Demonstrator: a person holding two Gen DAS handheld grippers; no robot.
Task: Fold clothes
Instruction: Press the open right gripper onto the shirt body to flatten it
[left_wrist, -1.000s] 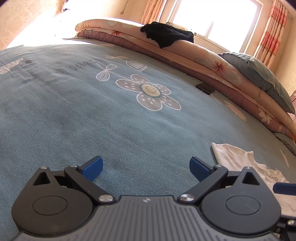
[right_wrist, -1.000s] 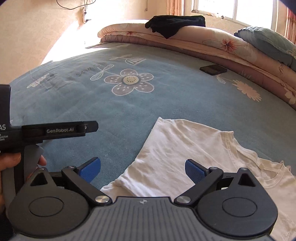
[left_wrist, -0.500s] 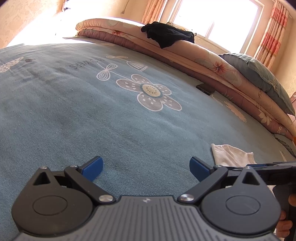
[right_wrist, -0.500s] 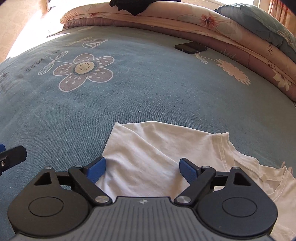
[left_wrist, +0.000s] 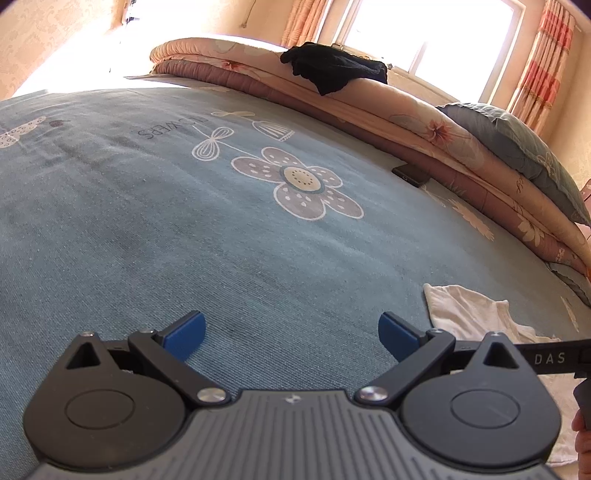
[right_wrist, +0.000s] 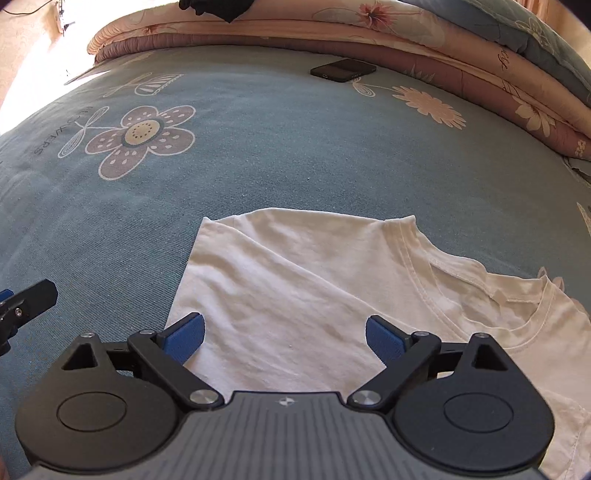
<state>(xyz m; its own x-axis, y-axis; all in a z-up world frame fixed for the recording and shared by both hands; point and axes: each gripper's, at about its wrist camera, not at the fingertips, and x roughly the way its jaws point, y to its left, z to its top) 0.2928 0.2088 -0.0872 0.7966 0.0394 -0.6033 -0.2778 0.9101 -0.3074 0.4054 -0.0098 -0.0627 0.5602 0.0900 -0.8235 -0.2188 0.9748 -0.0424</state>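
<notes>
A white T-shirt (right_wrist: 314, 280) lies on the blue flowered bedspread (right_wrist: 258, 147), one sleeve folded over its body and its neckline to the right. My right gripper (right_wrist: 284, 338) hangs just above the shirt's near part. Its jaws are opening wide, and nothing is pinched between the blue pads. In the left wrist view only a corner of the T-shirt (left_wrist: 465, 306) shows at the lower right. My left gripper (left_wrist: 291, 334) stands open over bare bedspread (left_wrist: 184, 221), to the left of the shirt, holding nothing.
A black phone (right_wrist: 343, 69) lies near the folded floral quilt (right_wrist: 369, 40) at the far side. A dark garment (left_wrist: 332, 68) rests on that quilt. A grey-blue pillow (left_wrist: 517, 140) sits at the right. The other gripper's arm (left_wrist: 554, 358) crosses the left view's right edge.
My right gripper has dropped toward the shirt and tilted further down, so the shirt fills more of its view. Its jaws have spread slightly. The left gripper has stayed put.
</notes>
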